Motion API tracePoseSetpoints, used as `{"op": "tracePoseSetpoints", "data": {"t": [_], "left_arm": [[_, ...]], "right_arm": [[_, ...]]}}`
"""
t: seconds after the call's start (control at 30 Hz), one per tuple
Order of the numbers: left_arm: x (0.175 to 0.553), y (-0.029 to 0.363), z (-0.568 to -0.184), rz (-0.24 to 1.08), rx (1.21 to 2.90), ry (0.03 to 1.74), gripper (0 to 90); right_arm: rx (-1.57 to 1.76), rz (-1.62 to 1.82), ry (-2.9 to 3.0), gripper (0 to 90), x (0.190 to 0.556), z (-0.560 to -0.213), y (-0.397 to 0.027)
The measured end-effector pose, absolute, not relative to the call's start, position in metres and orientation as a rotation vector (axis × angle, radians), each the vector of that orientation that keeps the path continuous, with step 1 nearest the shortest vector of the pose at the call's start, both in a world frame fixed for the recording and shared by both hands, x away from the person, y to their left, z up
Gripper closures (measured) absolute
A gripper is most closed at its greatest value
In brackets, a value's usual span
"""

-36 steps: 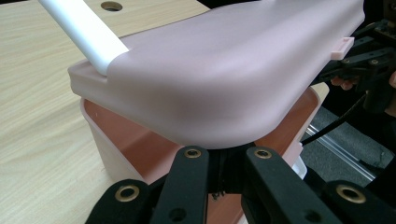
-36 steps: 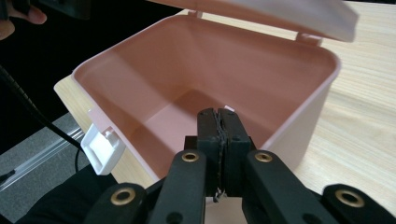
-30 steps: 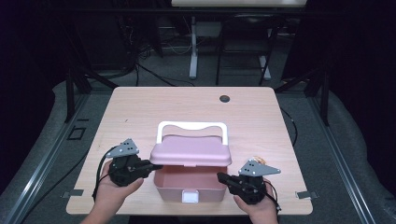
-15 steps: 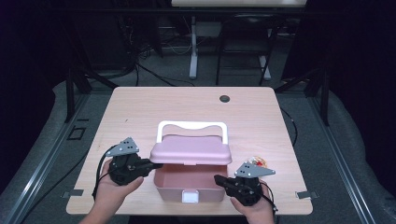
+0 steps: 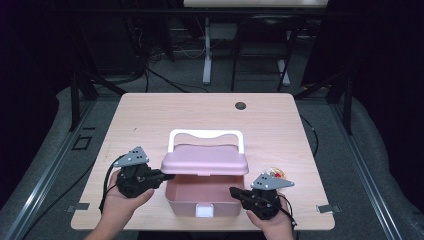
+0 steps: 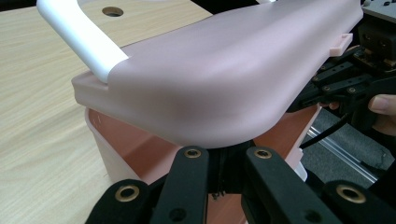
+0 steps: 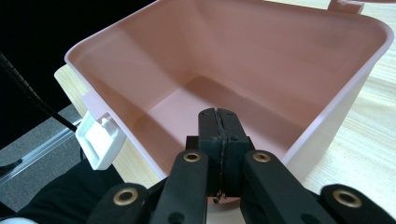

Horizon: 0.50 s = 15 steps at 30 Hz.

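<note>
A pink box (image 5: 182,206) stands open at the table's near edge, its pink lid (image 5: 205,160) raised and tilted over the back half, with a white handle (image 5: 205,134) behind. My left gripper (image 5: 169,176) is shut, and its tips lie under the lid's left edge (image 6: 224,79); the tips themselves are hidden beneath it. My right gripper (image 5: 233,190) reaches over the box's right rim. It is shut with nothing between the jaws (image 7: 218,114), above the empty pink inside (image 7: 261,70). A white latch (image 7: 98,140) hangs on the front wall.
A small orange and red object (image 5: 275,173) lies on the wooden table (image 5: 150,120) just right of the box, behind my right gripper. A dark round grommet (image 5: 240,105) sits near the far edge. Cables trail from both grippers.
My right gripper has edged slightly to the left toward the box. The lid and my left gripper stay as they were.
</note>
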<state>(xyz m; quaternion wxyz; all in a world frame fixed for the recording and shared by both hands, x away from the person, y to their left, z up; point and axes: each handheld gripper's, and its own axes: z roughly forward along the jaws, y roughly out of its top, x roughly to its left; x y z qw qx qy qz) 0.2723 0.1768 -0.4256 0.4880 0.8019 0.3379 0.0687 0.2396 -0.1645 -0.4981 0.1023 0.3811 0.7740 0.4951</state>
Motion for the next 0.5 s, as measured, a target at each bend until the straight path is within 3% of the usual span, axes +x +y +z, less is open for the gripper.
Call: {"op": "tracePoseSetpoints", "data": {"t": [0.5], "left_arm": [[0.2755, 0.1759, -0.42, 0.174, 1.941, 0.82, 89.6]], "right_arm": [[1.124, 1.462, 2.278, 90.0, 0.2401, -0.4991, -0.1681]]}}
